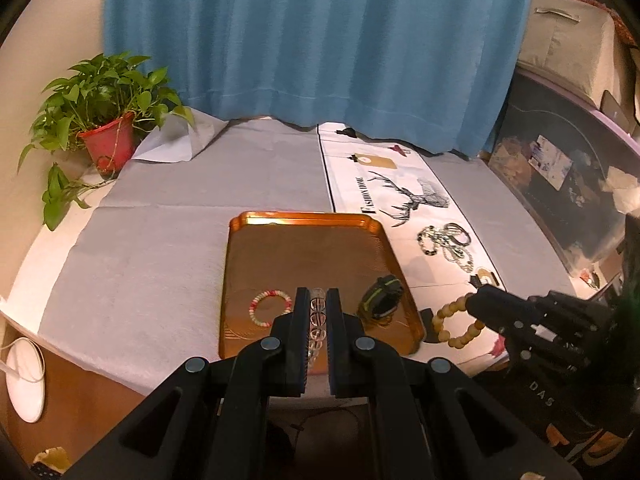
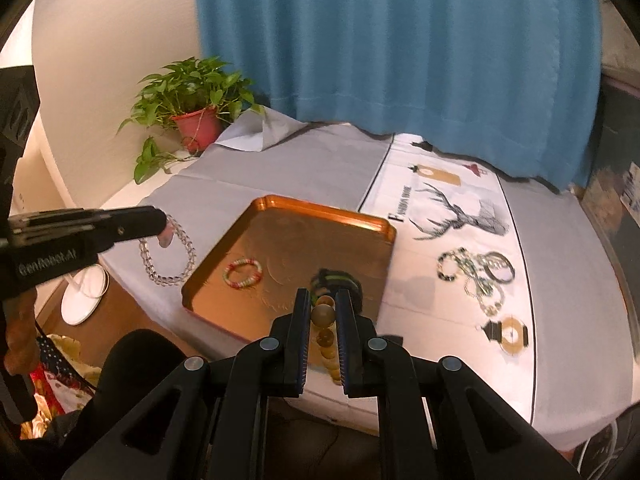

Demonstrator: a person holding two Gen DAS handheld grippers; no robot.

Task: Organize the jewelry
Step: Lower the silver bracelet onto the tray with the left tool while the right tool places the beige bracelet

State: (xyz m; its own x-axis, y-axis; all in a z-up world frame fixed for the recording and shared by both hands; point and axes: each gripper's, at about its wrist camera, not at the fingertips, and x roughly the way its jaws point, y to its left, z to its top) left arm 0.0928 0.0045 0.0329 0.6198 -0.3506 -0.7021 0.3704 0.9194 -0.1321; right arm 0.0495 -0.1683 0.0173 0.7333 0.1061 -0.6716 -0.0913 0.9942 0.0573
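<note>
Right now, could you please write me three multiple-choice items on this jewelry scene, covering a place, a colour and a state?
1. Where does the pink-and-green bead bracelet lie?
A. in the orange tray
B. on the deer-print cloth
C. beside the plant pot

2. What colour is the curtain?
A. red
B. blue
C. white

3. What does the left gripper hold?
A. nothing
B. a watch
C. a clear bead bracelet

Answers: 1 A, it rests on the tray floor. 2 B, blue in both views. 3 C, the clear beads hang from its closed fingers.
</note>
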